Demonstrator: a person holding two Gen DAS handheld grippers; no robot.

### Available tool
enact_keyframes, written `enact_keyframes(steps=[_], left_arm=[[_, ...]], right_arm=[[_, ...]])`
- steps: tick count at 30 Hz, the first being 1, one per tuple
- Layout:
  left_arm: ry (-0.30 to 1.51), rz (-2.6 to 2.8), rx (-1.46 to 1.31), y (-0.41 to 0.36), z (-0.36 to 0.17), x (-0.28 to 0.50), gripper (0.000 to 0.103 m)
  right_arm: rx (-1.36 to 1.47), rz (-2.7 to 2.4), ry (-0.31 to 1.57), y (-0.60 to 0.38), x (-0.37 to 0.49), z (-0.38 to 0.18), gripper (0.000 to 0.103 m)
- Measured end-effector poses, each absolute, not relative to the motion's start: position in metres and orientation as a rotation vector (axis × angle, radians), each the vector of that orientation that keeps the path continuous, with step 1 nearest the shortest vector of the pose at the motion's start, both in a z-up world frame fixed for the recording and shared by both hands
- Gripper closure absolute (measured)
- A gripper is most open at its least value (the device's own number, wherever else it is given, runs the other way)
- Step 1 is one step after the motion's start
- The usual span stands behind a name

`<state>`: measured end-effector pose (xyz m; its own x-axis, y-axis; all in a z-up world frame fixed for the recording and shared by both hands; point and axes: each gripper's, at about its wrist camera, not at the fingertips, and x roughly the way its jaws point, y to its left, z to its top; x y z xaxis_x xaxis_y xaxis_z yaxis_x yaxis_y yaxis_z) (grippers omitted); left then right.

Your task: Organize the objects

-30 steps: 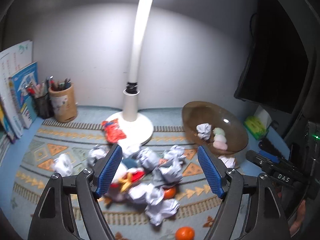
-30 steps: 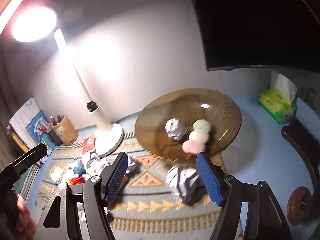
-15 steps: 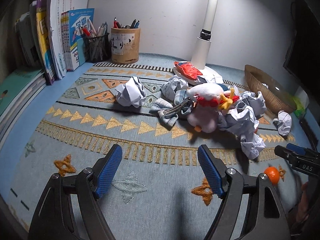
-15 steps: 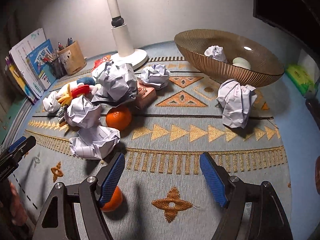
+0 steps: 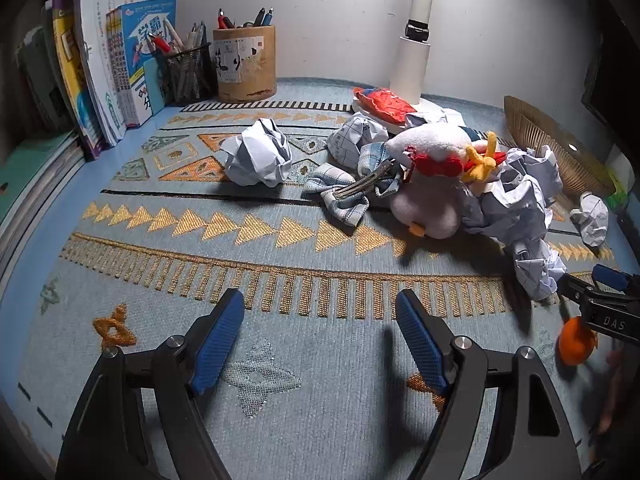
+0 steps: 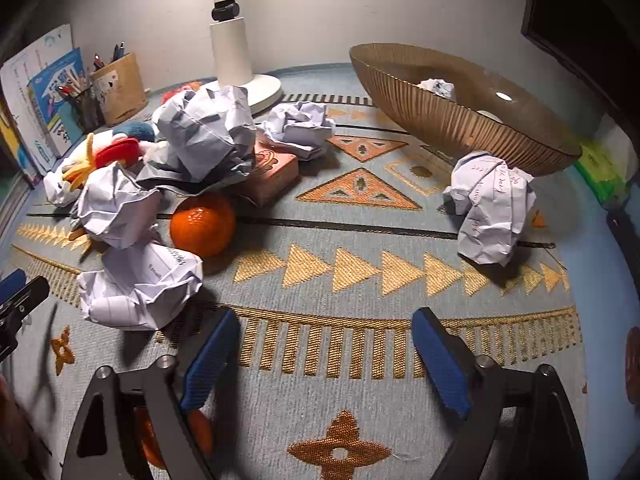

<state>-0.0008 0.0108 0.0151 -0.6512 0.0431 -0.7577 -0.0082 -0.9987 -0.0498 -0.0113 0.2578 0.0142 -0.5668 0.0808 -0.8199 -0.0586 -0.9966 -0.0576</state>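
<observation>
My left gripper (image 5: 320,312) is open and empty, low over the patterned mat (image 5: 256,240). Ahead lie a crumpled paper ball (image 5: 258,154), a checked cloth with a metal clip (image 5: 352,192) and a white plush toy (image 5: 432,168) among more paper. My right gripper (image 6: 326,330) is open and empty over the mat (image 6: 360,264). An orange (image 6: 202,220) sits ahead left beside paper balls (image 6: 138,284), a pink box (image 6: 272,174) and a second orange (image 6: 200,432) under my left finger. A brown ribbed bowl (image 6: 460,120) holds a paper ball; another paper ball (image 6: 490,208) lies before it.
A white lamp base (image 6: 240,60) stands at the back. Books (image 5: 112,64), a mesh pen cup (image 5: 186,72) and a wooden pen holder (image 5: 244,64) line the back left. A red packet (image 5: 384,104) lies by the lamp. A green tissue pack (image 6: 600,168) is far right.
Both grippers have dropped lower and nearer the mat. The left one swung left to face the books. The right one came closer to the oranges and paper.
</observation>
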Motion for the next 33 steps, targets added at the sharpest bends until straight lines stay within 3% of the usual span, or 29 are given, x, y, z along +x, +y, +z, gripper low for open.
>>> enact_keyframes(steps=[8, 33], left_arm=[[-0.062, 2.807, -1.336, 0.0115, 0.011, -0.0034, 0.026], [-0.077, 2.784, -1.373, 0.0079, 0.0072, -0.0059, 0.026]], right_arm=[[-1.39, 2.728, 0.075, 0.265, -0.0064, 0.0104, 0.0], [-1.396, 2.727, 0.035, 0.259, -0.0059, 0.009, 0.0]])
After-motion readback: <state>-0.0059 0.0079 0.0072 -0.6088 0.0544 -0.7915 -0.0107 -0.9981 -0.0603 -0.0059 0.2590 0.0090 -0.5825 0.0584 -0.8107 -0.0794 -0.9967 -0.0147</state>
